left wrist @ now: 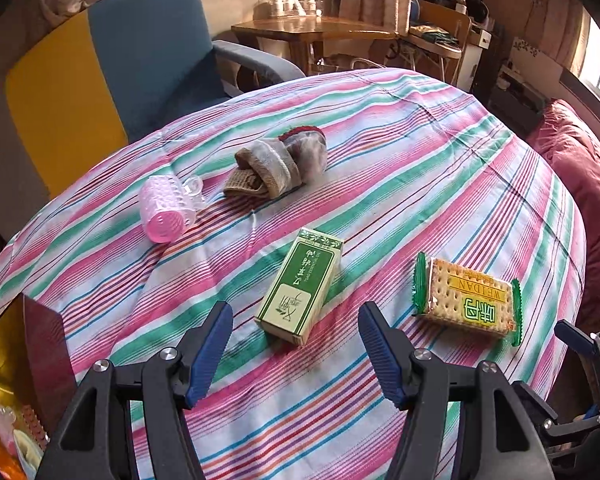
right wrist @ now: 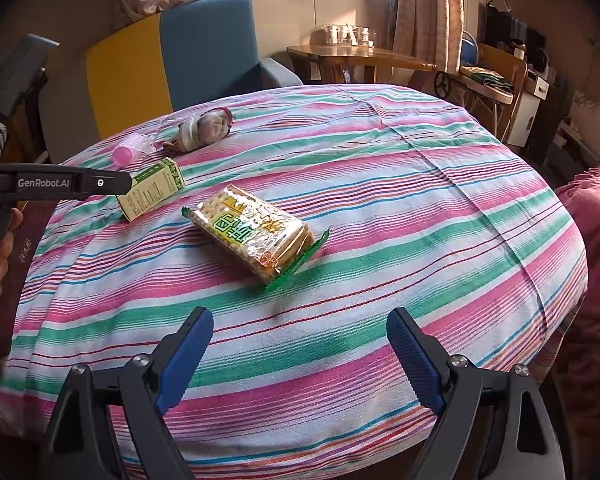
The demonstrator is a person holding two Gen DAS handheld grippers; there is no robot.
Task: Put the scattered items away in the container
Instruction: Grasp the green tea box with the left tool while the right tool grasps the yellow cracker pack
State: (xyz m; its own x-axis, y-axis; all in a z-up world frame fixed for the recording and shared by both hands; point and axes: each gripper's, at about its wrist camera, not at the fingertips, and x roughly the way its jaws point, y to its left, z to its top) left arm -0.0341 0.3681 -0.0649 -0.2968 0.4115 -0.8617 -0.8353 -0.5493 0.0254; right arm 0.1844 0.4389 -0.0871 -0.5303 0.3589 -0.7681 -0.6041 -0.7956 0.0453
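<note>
Both claws are wide open and nothing is held. The green box [left wrist: 300,292] lies on the striped bench [left wrist: 440,168] just ahead of the left claw [left wrist: 296,354]. The cracker pack [right wrist: 252,232] lies ahead of the right claw [right wrist: 300,352]. The box could be knocked over if it is grabbed crooked.

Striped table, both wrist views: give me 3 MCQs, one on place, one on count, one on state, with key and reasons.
1. In the left wrist view, what lies nearest ahead of the left hand-held gripper?
A. pink hair roller
B. green box
C. rolled socks

2. How many loose items lie on the striped cloth?
A. two
B. four
C. six

3. How is the right hand-held gripper?
A. open, empty
B. shut on the cracker pack
C. shut on the box

Key: B, the green box sits just past the fingertips; B, roller, socks, box and cracker pack; A, jaws apart over bare cloth.
</note>
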